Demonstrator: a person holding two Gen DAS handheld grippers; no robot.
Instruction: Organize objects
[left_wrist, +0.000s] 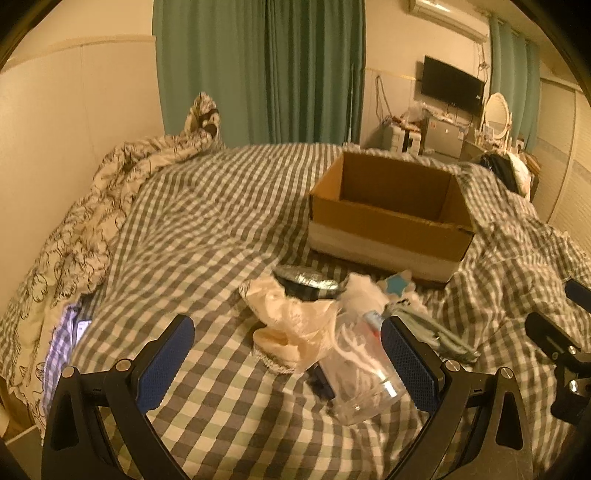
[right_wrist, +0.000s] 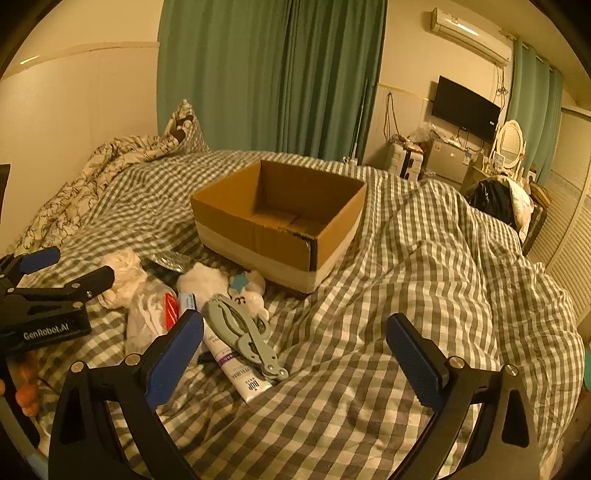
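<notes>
An open cardboard box (left_wrist: 388, 221) (right_wrist: 277, 225) stands empty on the checked bed cover. In front of it lies a pile: a cream cloth (left_wrist: 291, 328), a clear plastic cup (left_wrist: 362, 376) on its side, a foil pack (left_wrist: 306, 280), a white plush toy (right_wrist: 221, 284), grey pliers-like tool (right_wrist: 243, 332) and a white tube (right_wrist: 236, 369). My left gripper (left_wrist: 288, 354) is open, its jaws on either side of the cloth and cup. My right gripper (right_wrist: 295, 350) is open and empty, to the right of the pile. The left gripper also shows in the right wrist view (right_wrist: 66, 269).
A crumpled patterned duvet (left_wrist: 92, 221) lies along the wall at the left. Green curtains (left_wrist: 258, 66) hang behind the bed. A TV (right_wrist: 465, 109), a small fridge and a dresser with a mirror stand at the far right. The cover bunches up at the right (right_wrist: 443, 258).
</notes>
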